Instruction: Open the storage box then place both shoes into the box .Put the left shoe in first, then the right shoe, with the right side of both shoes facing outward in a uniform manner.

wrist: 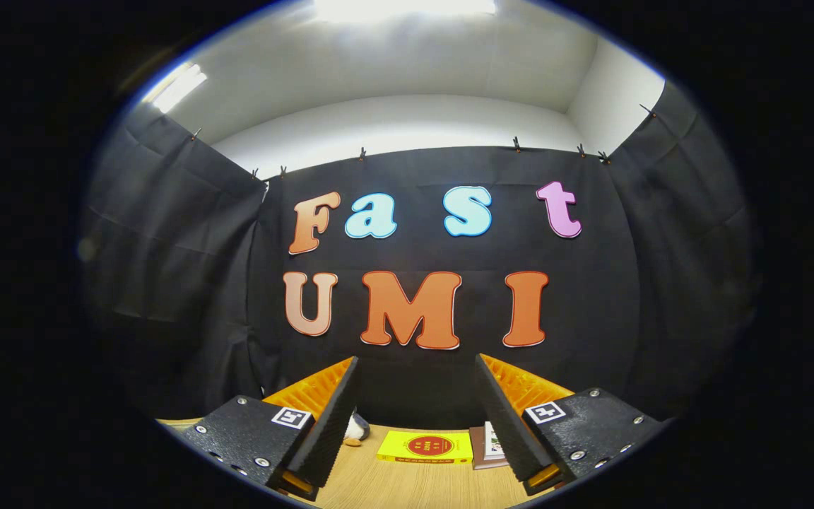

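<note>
Tool [417, 406] spread wide, gripping nothing, above pale wooden surface [393, 484]; flat yellow book [425, 447] between and beyond fingers, beside brown book [481, 449].

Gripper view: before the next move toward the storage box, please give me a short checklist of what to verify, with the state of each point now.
1. Jaws open and holding nothing: ok. The gripper has a wide gap with only table behind it.
2. Storage box located: cannot tell from this view.
3. Both shoes located: cannot tell. A small grey and white object peeks out beside the left finger, too hidden to identify.
4. Table ahead free of obstacles: not ok. A yellow book lies just beyond the fingers, with another book next to it.
5. Gripper aimed at the work: not ok. It points mostly at the booth wall.
</note>
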Motion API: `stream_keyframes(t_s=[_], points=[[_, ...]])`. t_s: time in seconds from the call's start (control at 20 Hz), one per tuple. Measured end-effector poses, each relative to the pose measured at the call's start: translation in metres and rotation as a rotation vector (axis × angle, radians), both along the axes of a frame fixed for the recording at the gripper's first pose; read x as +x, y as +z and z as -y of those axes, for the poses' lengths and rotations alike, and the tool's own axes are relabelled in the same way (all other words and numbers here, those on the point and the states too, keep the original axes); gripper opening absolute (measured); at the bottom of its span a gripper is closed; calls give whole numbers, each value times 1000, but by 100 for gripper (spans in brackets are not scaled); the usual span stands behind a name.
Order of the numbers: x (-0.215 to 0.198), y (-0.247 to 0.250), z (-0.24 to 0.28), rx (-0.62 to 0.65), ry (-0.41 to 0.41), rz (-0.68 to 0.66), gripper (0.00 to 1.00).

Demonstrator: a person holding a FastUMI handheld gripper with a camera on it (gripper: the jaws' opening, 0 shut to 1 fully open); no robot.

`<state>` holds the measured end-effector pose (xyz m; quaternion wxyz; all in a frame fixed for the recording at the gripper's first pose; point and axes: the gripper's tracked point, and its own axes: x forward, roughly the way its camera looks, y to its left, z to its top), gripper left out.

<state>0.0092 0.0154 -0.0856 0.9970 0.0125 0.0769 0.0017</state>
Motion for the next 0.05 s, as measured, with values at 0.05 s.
stream_keyframes(t_s=[0.05], points=[[-1,0,0,4,-1,-3,94]])
